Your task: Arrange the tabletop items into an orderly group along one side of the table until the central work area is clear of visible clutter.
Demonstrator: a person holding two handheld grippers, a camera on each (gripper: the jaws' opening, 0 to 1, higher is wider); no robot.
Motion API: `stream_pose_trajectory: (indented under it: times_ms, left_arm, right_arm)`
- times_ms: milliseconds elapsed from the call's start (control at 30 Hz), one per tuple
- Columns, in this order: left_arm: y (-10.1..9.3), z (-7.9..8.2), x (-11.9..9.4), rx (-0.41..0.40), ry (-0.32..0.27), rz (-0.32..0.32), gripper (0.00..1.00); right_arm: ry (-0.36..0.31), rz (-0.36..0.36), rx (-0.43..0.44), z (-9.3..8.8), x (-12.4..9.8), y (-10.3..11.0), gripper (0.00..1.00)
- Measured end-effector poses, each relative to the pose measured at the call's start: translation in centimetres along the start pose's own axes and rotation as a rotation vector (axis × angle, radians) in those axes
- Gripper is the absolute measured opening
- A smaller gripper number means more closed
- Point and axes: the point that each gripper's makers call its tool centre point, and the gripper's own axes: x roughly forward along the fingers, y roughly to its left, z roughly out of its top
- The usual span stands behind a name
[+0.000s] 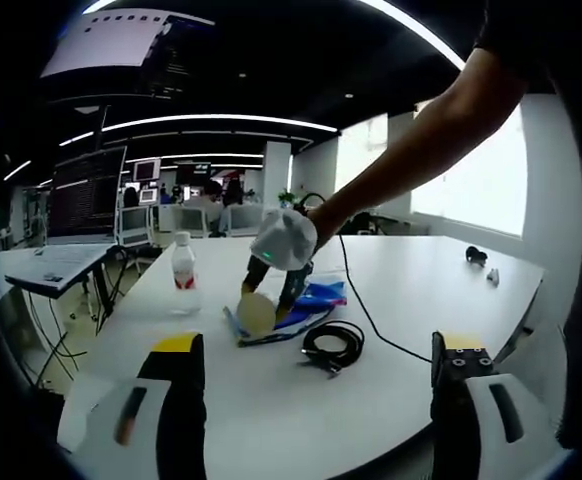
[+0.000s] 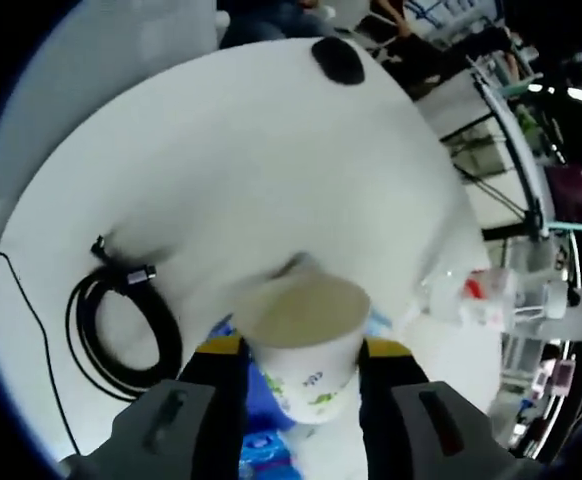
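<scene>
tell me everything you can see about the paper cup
The paper cup is white with small green printing on its side, open-topped and apparently empty. It sits between the jaws of the right hand-held gripper, which close on its sides, above a blue packet. In the left gripper view the cup is tilted, mouth facing the camera, near the white table.

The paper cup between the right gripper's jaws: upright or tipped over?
Tipped. In the left gripper view the paper cup lies sideways in the right gripper, its open mouth facing the camera, above the white table.
</scene>
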Motion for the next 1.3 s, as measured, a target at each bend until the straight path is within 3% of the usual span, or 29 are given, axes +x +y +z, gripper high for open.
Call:
stream_pose_trajectory:
  times_ms: [167, 500, 833, 1300]
  left_arm:
    - [0.0, -0.1, 0.0, 0.000, 0.002, -0.002, 0.93]
    - [0.2, -0.2, -0.1, 0.002, 0.006, 0.007, 0.93]
    - [0.2, -0.3, -0.1, 0.001, 0.013, 0.004, 0.93]
    - [0.2, -0.5, 0.0, -0.002, 0.019, 0.004, 0.92]
  right_arm:
    - [0.002, -0.032, 0.083, -0.3, 0.0, -0.7, 0.40]
    - [-0.050, -0.107, 0.339, -0.6, -0.1, -1.8, 0.40]
    - [-0.130, -0.182, 0.632, -1.6, -0.8, -2.6, 0.39]
    - [-0.241, -0.239, 0.918, -2.8, -1.1, -3.5, 0.39]
